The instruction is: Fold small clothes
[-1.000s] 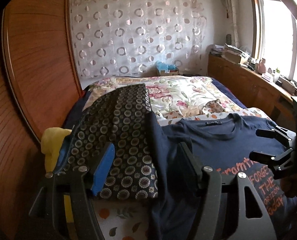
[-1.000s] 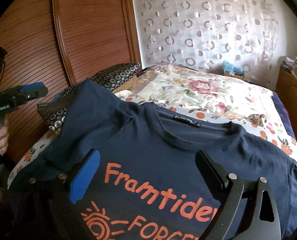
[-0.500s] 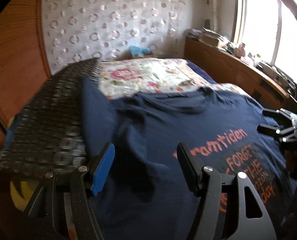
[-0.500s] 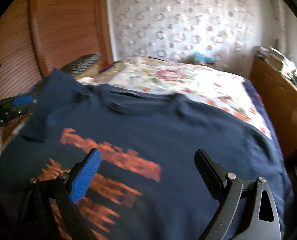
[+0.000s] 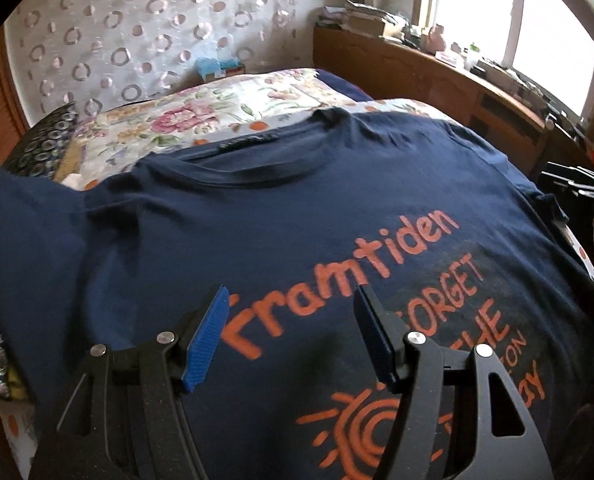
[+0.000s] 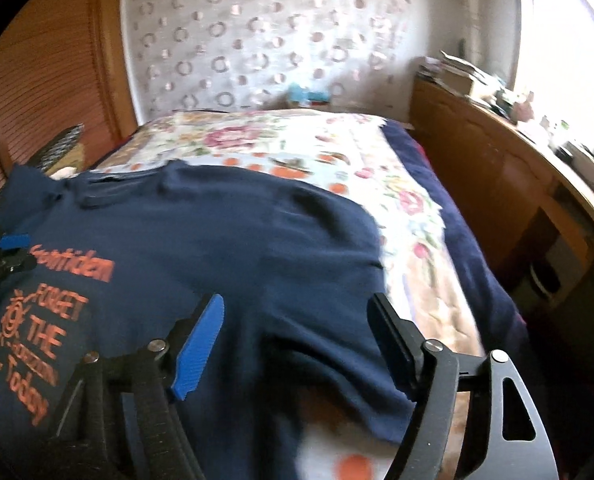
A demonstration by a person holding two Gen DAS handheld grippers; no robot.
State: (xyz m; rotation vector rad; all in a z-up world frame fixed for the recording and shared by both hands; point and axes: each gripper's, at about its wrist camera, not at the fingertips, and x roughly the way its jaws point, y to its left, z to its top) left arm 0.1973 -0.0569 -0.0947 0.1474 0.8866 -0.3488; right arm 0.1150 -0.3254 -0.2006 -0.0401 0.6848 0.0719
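A navy T-shirt (image 5: 257, 216) with orange print lies spread face up on the bed; it also shows in the right wrist view (image 6: 225, 240). My left gripper (image 5: 291, 332) is open and empty, hovering over the printed chest. My right gripper (image 6: 297, 340) is open and empty, over the shirt's right side near its sleeve. The left gripper also shows at the left edge of the right wrist view (image 6: 5, 256), and the right gripper at the right edge of the left wrist view (image 5: 577, 184).
The bed has a floral quilt (image 6: 297, 148). A dark circle-patterned cloth (image 5: 41, 144) lies at the left by the wooden headboard (image 6: 57, 80). A wooden cabinet (image 6: 497, 184) with clutter runs along the right under the window.
Both grippers have swung to the right. The left one has moved from the shirt's left sleeve to the printed chest. The right one has moved from the chest to the shirt's right side.
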